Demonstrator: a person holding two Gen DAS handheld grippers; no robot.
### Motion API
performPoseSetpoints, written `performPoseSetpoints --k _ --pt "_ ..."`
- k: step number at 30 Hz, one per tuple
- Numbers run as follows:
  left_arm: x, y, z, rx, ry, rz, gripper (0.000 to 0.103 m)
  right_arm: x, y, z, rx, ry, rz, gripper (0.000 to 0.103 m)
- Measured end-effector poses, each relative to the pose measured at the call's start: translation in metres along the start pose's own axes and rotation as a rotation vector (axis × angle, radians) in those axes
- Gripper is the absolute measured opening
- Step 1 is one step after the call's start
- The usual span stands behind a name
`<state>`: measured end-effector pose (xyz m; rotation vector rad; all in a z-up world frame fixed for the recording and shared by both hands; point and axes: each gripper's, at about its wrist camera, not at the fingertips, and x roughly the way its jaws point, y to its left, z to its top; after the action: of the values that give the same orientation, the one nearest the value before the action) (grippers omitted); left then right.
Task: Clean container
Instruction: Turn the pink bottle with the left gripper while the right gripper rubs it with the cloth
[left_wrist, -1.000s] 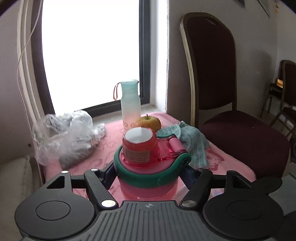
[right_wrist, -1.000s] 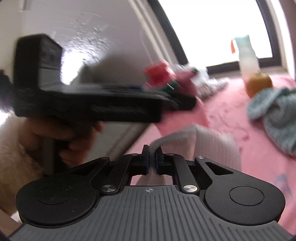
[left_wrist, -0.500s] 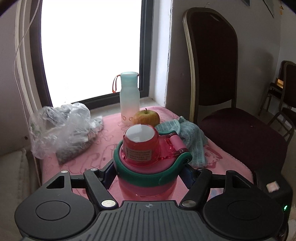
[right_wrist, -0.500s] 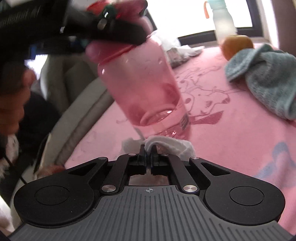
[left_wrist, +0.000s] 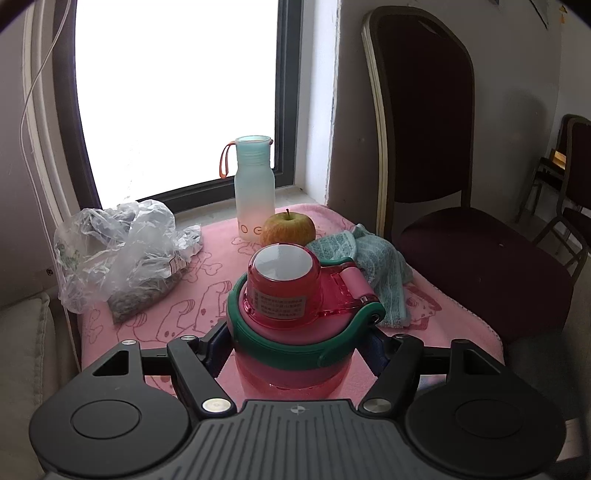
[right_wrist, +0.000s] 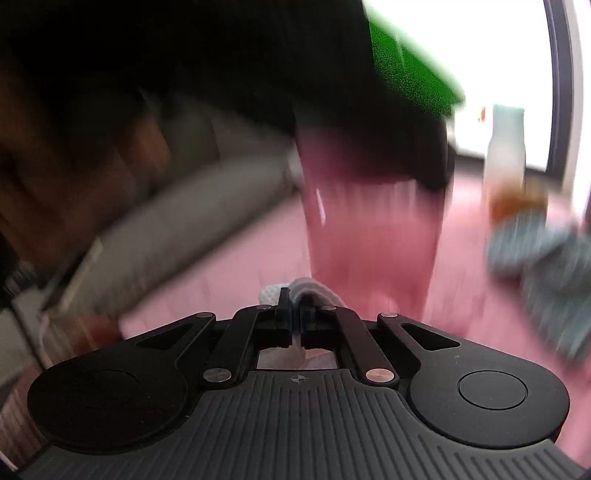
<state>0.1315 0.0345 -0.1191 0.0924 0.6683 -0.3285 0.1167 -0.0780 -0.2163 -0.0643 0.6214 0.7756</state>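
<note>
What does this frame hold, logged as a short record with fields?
left tool: shut on the pink bottle, gripping below its green band
right tool: shut on a white cloth, close to the bottle's side
view quality: right view blurred
table: pink cover
also on table: apple, pale bottle, plastic bag, teal cloth

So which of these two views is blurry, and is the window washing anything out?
Right wrist view: heavy motion blur on the pink bottle, only the right claw and its white cloth sharp. Left wrist view: sharp, but the window is blown out white.
</note>
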Motion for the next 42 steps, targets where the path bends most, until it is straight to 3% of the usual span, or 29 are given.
performPoseSetpoints --k 3,4,6,12,17,21,26,31,38,42 --pt "0.000 0.002 -0.004 0.005 -0.020 0.003 0.072 -0.005 -0.007 -0.011 0.068 0.013 -0.011 0.004" --pt "0.001 0.002 -0.006 0.011 -0.027 0.010 0.082 -0.010 -0.010 -0.011 0.078 0.006 -0.003 0.009" --pt "0.003 0.004 -0.013 0.022 -0.038 0.016 0.090 -0.023 -0.015 -0.007 0.091 -0.019 0.028 0.013" --pt "0.024 0.008 -0.031 0.030 -0.017 -0.011 0.090 -0.041 -0.020 -0.001 0.108 -0.052 0.038 0.018" --pt "0.048 0.010 -0.031 0.023 0.007 -0.069 0.090 -0.026 -0.015 0.006 0.110 -0.042 0.036 0.018" --pt "0.058 0.004 -0.027 0.058 0.011 -0.068 0.086 -0.022 -0.012 0.009 0.107 -0.043 0.028 0.016" --pt "0.052 0.007 -0.028 0.077 0.055 -0.083 0.081 -0.024 -0.014 0.007 0.106 -0.050 0.008 0.006" --pt "0.040 0.015 -0.032 0.029 0.080 -0.109 0.079 -0.041 -0.029 0.007 0.126 -0.095 -0.045 0.007" --pt "0.028 0.013 -0.036 -0.042 0.108 -0.108 0.079 -0.043 -0.040 0.008 0.140 -0.078 -0.067 0.011" --pt "0.017 0.014 -0.034 -0.054 0.075 -0.089 0.081 -0.042 -0.038 0.009 0.135 -0.078 -0.049 0.012"
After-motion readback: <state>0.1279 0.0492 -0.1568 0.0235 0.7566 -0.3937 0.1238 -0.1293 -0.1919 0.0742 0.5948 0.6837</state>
